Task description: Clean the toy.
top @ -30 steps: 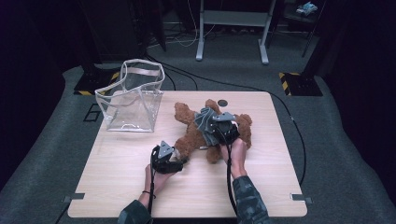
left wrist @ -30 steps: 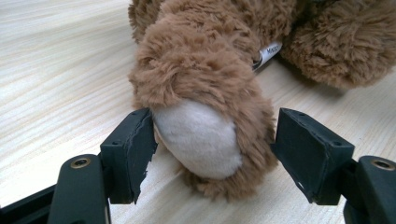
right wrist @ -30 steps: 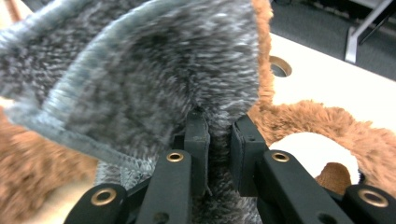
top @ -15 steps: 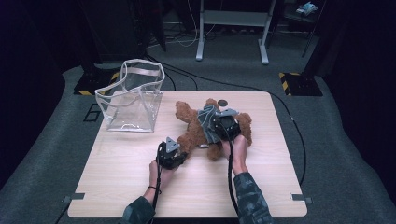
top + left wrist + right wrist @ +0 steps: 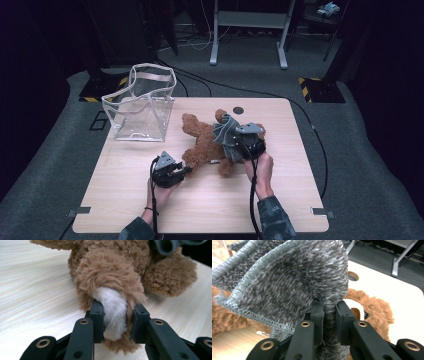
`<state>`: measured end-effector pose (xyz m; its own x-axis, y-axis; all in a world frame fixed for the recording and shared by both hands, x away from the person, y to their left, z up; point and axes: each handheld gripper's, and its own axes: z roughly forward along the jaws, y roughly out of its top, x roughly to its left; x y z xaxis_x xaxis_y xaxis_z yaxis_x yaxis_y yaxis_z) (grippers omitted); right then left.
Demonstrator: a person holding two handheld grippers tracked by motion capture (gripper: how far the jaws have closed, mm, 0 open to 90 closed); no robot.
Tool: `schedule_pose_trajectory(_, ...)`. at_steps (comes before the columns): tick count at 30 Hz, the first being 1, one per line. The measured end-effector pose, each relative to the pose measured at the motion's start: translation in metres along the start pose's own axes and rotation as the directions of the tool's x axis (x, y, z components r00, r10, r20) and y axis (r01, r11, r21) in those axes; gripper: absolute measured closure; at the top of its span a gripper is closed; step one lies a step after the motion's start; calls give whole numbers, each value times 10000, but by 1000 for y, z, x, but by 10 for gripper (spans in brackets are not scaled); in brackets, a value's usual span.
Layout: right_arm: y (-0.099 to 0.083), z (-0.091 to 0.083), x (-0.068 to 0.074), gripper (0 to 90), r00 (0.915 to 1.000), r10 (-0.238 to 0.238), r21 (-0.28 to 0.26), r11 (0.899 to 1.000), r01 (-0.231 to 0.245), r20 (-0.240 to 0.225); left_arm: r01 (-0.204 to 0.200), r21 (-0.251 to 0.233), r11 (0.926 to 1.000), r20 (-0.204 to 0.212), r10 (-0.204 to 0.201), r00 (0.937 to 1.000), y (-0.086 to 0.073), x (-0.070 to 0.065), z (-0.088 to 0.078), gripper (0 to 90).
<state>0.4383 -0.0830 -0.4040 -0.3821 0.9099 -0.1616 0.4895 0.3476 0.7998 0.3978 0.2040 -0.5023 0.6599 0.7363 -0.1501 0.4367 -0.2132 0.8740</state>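
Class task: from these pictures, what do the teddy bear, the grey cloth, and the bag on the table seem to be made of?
Teddy bear: brown plush, likely synthetic; long fuzzy pile, white paw patch.
Grey cloth: looks like looped microfibre or terry; stitched edge visible.
Bag: clear glossy plastic, probably vinyl; the table shows through it.

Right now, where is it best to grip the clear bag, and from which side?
Probably the upper rim of the clear bag, from above: it stands upright with the mouth open, and its stiff thin edge would fit between jaws, while its flat walls offer nothing to pinch.

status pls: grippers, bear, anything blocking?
Left gripper just closed on teddy bear paw. Right gripper shut on grey cloth over bear. Clear bag stands apart, nothing blocking.
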Motion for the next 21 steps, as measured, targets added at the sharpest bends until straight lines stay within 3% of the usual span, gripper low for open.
schedule_pose_trajectory(3, 3, 16, 2, 788, 10000, 3, 411, 9992, -6, 91, 54, 15, 10000, -107, -54, 9999, 0, 2, 5, 654)
schedule_pose_trajectory(6, 7, 37, 1, 789, 9997, 189, 645, 9977, -199, 173, 146, 116, 9998, -272, -143, 9995, 0, 2, 11, 520)
schedule_pose_trajectory(9, 12, 53, 1, 791, 9994, 243, 902, 9956, -265, 254, -9, 178, 9998, -594, 19, 9982, 2, -2, 17, 410)
schedule_pose_trajectory(11, 14, 59, 2, 791, 9991, 210, 1019, 9945, -247, 377, -203, 359, 9992, -712, 228, 9972, 2, -4, 22, 431)
schedule_pose_trajectory(12, 14, 60, 2, 792, 9992, 136, 1031, 9945, -175, 388, -371, 526, 9979, -885, 417, 9952, 2, -4, 25, 494)
schedule_pose_trajectory(15, 16, 48, 4, 790, 9993, 220, 671, 9975, -240, 304, -199, 558, 9982, -811, 244, 9964, 1, -2, 29, 611)
schedule_pose_trajectory(18, 13, 24, 18, 791, 9985, -243, -170, 9996, 235, -487, 387, 399, 9985, -521, -366, 9980, 1, -1, 29, 659)
schedule_pose_trajectory(21, 2, 15, 48, 794, 9815, -1136, -225, 9935, 1114, -1541, 577, 159, 9982, -431, -569, 9974, 4, -1, 27, 671)
